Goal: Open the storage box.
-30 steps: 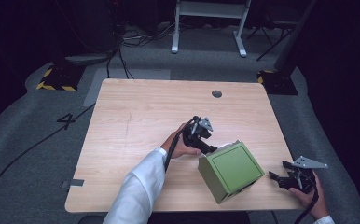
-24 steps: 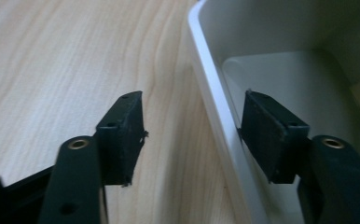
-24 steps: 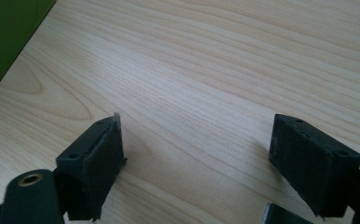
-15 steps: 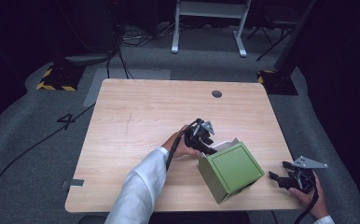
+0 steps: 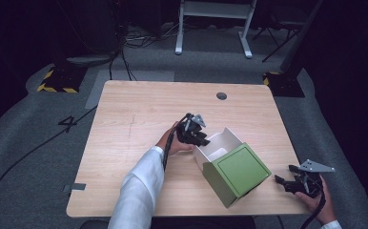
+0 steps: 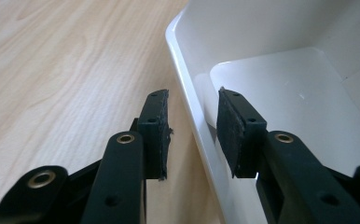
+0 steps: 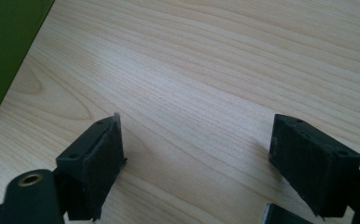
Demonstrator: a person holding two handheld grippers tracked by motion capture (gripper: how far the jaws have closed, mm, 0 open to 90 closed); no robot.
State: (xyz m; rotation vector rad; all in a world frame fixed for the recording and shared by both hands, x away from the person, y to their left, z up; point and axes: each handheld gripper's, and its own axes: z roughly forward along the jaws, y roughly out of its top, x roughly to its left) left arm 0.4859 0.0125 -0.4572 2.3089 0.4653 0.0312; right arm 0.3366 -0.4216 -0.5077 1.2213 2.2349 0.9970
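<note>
The left gripper [image 5: 205, 139] straddles the white wall of an open green box [image 5: 241, 174], jaws parted. The right gripper [image 5: 287, 183] rests open on the wooden table [image 5: 125, 124], well apart.

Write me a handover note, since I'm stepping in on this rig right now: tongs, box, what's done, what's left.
Left tongs: open, straddling the white wall of the open box, one jaw inside, one outside, not clamped.
Right tongs: open, holding nothing, near the table's front right corner, apart from the box.
Box: on the table's right half, white inside, its green lid tilted up toward the front.
Done: left tongs lined up on the wall.
Left: probably shut them on the wall, then handle the box; the lid is untouched.
</note>
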